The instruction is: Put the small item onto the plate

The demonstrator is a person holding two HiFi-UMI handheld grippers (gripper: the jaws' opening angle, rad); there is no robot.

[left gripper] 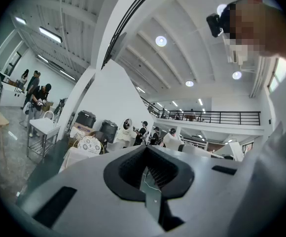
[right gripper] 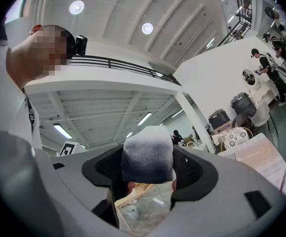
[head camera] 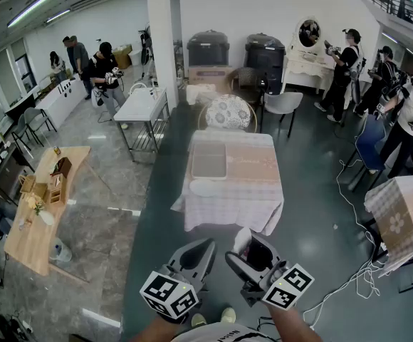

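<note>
Facing the cloth-covered table (head camera: 229, 206) from its near side, the person holds both grippers low and short of its edge.

Well to the left of the table stands a wooden bench (head camera: 30, 235) with small clutter on it.

The left gripper (head camera: 204, 248) sits off the table's near edge, toward the left. Its jaws are drawn together at the tips, and the left gripper view shows nothing between them.

On the left half of the table lies a grey tray (head camera: 209, 160). The white plate (head camera: 205, 188) lies just nearer than the tray, by the near edge, and it is bare.

The right gripper (head camera: 249, 252) is off the near edge, right of the left gripper. Its jaws stand wide and pinch the small item (right gripper: 148, 154), a pale, greyish-white lump that fills the gap between the pads. The item is therefore clear of the table and apart from the plate.

People stand well right of the table.
</note>
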